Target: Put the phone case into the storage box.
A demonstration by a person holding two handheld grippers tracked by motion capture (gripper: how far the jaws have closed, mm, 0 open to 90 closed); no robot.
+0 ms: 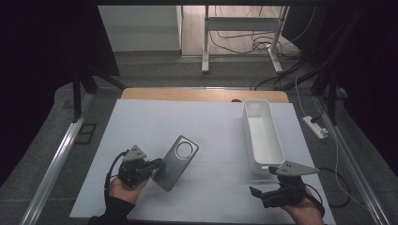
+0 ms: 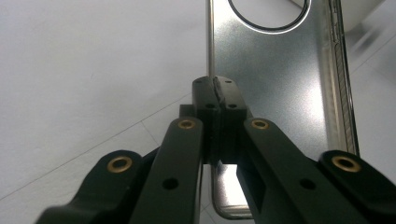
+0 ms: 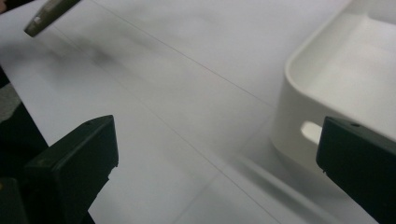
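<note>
The main risk lies with the left claw (image 1: pixel 151 168), whose jaws are pinched tight together on the thin rim of the clear phone case (image 1: pixel 176 161): the hold is on one long edge near a lower corner, so nearly the whole case sticks out beyond the tips, tilted up off the white table (image 1: pixel 206 131) with its round camera cut-out at the far end. A soft, glossy shell held by so little could pivot between the pads, bend or slide free if the hand swings or tips quickly, and it would then drop flat onto the table just ahead of the claw. In the left gripper view the pads (image 2: pixel 227 95) meet on the case wall with no gap showing, so the grip looks firm for now, though narrow. If the case is meant for the white bin (image 1: pixel 263 136), which stands well off to the side of the left claw and just ahead of the right one, a long carry across the table gives that slip more time to happen, and the case's far corner could catch the bin's rim on the way in. The right claw (image 1: pixel 263 187) has its jaws spread wide with nothing between them, hovering above the table with the bin's near end and its handle slot (image 3: pixel 314 132) close in front of one jaw; a careless move forward could knock the bin and shift it
</note>
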